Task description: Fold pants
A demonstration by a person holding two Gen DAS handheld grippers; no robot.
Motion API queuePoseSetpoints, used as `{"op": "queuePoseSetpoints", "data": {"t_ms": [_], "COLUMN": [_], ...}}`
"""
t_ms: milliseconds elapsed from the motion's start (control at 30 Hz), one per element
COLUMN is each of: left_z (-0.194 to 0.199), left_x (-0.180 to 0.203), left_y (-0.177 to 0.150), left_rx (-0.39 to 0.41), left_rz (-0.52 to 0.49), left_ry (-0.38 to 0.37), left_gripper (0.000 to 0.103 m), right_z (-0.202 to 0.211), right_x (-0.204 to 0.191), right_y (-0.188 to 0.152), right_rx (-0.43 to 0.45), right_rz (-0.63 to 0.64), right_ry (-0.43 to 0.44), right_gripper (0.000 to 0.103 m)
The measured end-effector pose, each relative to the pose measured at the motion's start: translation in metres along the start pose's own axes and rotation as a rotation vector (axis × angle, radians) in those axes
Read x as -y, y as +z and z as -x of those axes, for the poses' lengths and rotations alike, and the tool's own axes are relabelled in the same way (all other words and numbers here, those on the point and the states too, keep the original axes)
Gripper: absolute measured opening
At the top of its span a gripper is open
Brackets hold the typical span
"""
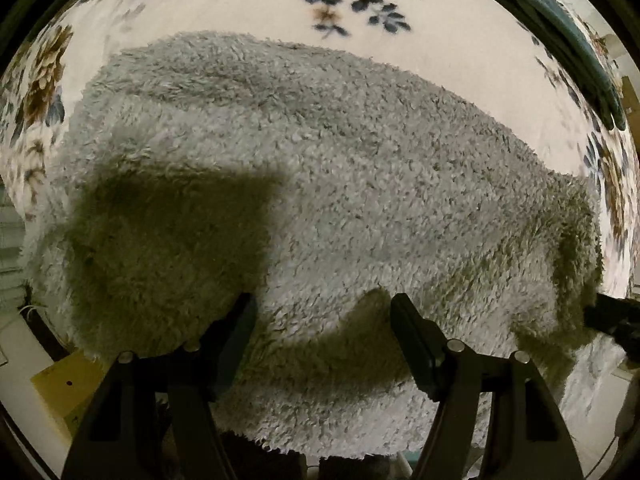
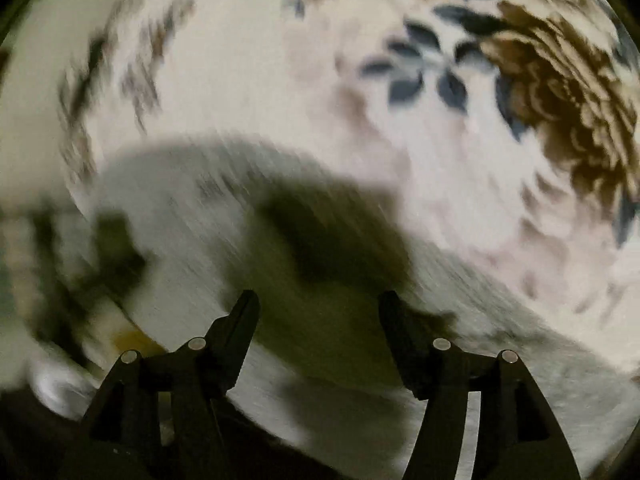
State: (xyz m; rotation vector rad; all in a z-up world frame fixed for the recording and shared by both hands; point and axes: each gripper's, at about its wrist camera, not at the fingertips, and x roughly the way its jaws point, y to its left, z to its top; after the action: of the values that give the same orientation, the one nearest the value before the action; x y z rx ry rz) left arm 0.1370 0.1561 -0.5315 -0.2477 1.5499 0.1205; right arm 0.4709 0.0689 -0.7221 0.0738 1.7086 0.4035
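Floral cream bedspread [image 1: 460, 40] carries the fluffy pale-grey fleece pants [image 1: 320, 152], lying bunched just ahead of both tools. Left gripper [image 1: 322, 308] and right gripper [image 2: 318, 304] hover over them, fingers spread wide, holding nothing. Farther back lies a folded teal cloth [image 1: 560, 36].

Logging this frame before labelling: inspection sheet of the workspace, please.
Surface: floral blanket, cream with blue and brown flowers.
Job's things: fluffy grey pants lie spread on the blanket, bunched at the near edge.
Clutter: green cloth at the far right edge.
Grippers: left gripper open over the pants, holding nothing; right gripper open, its view motion-blurred.
Cables: nothing seen.
Surroundings: yellow item at lower left, otherwise too dark to tell.
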Motion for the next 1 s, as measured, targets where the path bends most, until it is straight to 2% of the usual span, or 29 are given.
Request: {"op": "queuePoseSetpoints", "data": {"t_ms": [67,100,167,233,300,367,433,500,567,600,633,667,700,733,800,900,933,1000], "left_z": [0.0,0.0,0.005,0.014,0.019,0.025,0.028,0.03,0.032,0.031,0.034,0.036,0.037,0.036,0.03,0.014,0.006,-0.005], "left_x": [0.004,0.006,0.012,0.009,0.006,0.003,-0.004,-0.012,-0.025,-0.031,-0.04,-0.047,-0.059,-0.071,-0.089,-0.122,-0.13,-0.143], "left_y": [-0.006,-0.007,-0.006,-0.01,-0.014,-0.025,-0.033,-0.041,-0.052,-0.06,-0.067,-0.073,-0.079,-0.085,-0.089,-0.086,-0.081,-0.075], "left_rx": [-0.002,-0.001,0.003,0.009,0.016,0.021,0.019,0.008,-0.001,0.002,0.006,0.007,0.007,0.003,-0.004,-0.021,-0.015,-0.002], "left_rz": [-0.004,-0.005,-0.007,-0.008,-0.003,0.012,0.04,0.069,0.115,0.137,0.164,0.185,0.214,0.254,0.314,0.436,0.482,0.536], "left_ry": [0.008,0.008,0.006,0.005,0.005,0.006,0.004,-0.006,-0.025,-0.037,-0.047,-0.051,-0.058,-0.063,-0.072,-0.093,-0.115,-0.133], "left_gripper": [0.067,0.067,0.067,0.067,0.067,0.067,0.067,0.067,0.067,0.067,0.067,0.067,0.067,0.067,0.067,0.067,0.067,0.067], "right_z": [-0.012,-0.015,-0.012,0.004,0.028,0.037,0.041,0.044,0.048,0.054,0.067,0.076,0.083,0.088,0.086,0.052,0.035,0.0], "right_x": [-0.007,-0.007,-0.002,0.001,0.018,0.036,0.055,0.076,0.098,0.105,0.105,0.105,0.106,0.106,0.102,0.081,0.084,0.081], "right_y": [0.003,0.004,0.008,0.014,0.021,0.027,0.036,0.041,0.039,0.032,0.017,0.004,-0.013,-0.033,-0.078,-0.136,-0.163,-0.2], "right_rx": [-0.031,-0.031,0.0,0.074,0.167,0.206,0.233,0.249,0.227,0.221,0.25,0.27,0.344,0.353,0.35,0.311,0.281,0.252], "right_rz": [0.053,0.07,0.057,0.024,-0.063,-0.15,-0.218,-0.296,-0.39,-0.413,-0.416,-0.416,-0.449,-0.472,-0.553,-0.742,-0.858,-1.048], "right_ry": [-0.031,-0.048,-0.054,-0.072,-0.076,-0.068,-0.097,-0.098,0.028,0.073,0.109,0.113,0.144,0.172,0.24,0.27,0.285,0.369], "right_gripper": [0.064,0.051,0.014,0.012,0.011,0.011,0.0,0.0,0.003,0.009,0.014,0.035,0.056,0.06,0.06,0.06,0.06,0.06]}}
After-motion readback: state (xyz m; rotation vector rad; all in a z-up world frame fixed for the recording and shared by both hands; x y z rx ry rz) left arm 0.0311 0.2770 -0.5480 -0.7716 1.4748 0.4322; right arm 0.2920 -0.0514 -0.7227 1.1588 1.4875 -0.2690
